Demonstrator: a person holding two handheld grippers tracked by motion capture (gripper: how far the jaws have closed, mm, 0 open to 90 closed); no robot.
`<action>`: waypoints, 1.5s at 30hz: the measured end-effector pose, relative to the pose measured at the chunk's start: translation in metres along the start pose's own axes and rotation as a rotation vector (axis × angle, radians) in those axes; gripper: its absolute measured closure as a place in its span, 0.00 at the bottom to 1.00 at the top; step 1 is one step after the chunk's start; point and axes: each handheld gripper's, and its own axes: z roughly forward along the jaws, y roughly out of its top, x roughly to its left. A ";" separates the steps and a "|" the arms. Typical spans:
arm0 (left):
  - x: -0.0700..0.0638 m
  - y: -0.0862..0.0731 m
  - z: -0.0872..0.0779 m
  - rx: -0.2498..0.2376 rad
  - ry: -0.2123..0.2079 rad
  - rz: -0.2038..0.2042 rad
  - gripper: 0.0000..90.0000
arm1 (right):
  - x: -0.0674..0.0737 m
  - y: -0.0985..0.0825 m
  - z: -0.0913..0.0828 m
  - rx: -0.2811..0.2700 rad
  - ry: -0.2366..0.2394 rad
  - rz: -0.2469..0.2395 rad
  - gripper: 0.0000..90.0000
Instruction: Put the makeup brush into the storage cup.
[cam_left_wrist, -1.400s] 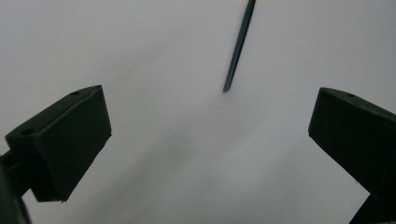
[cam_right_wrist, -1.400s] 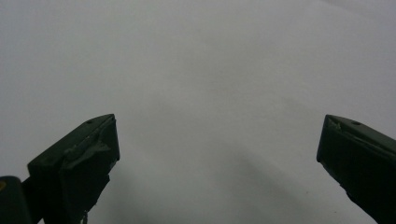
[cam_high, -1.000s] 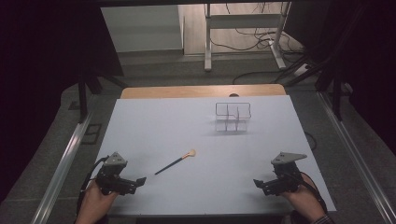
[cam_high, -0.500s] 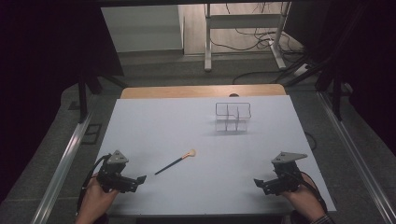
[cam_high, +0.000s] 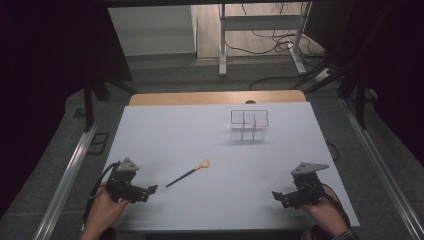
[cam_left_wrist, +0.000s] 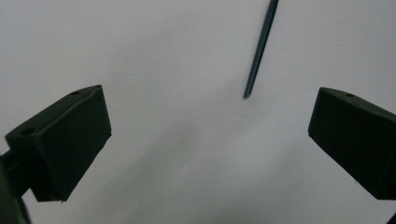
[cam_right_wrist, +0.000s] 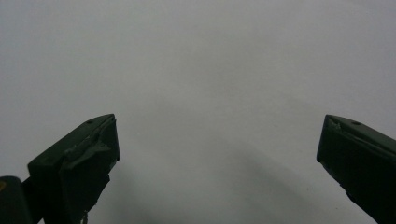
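Since the brush (cam_high: 188, 173) lies flat on the table (cam_high: 210, 145), the pick calls for a low, level approach: bring the left gripper (cam_high: 150, 189) forward so its jaws straddle the thin handle just past the tip, then close squarely across it, not along it. A grip too near the very end would likely let the brush pivot and droop; a grip a little further up the handle should hold steadier.

Brush: slender dark handle, tapering to a point at the near end, with a small pale orange head at the far end. It lies on a slant, head pointing away toward the rack (cam_high: 249, 124). In the left gripper view the handle tip (cam_left_wrist: 247, 91) sits ahead of the jaws, nearer the right one, not yet between them.

Left gripper: jaws apart, nothing held, just short of the brush's near end.

Right gripper (cam_high: 277, 196): jaws wide apart, empty, well to the right of the brush, over bare table.

Rack: small wire frame with compartments, standing beyond the brush toward the far right; appears empty.
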 end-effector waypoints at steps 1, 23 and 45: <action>0.000 0.001 0.000 -0.001 -0.003 0.000 0.00 | 0.000 0.000 0.000 0.001 0.000 0.002 0.00; 0.003 0.017 0.007 0.003 -0.009 0.013 0.00 | -0.001 0.000 0.001 0.012 0.001 0.022 0.00; 0.004 0.038 0.021 0.056 0.011 0.096 0.00 | -0.001 -0.001 0.003 0.022 0.006 0.021 0.00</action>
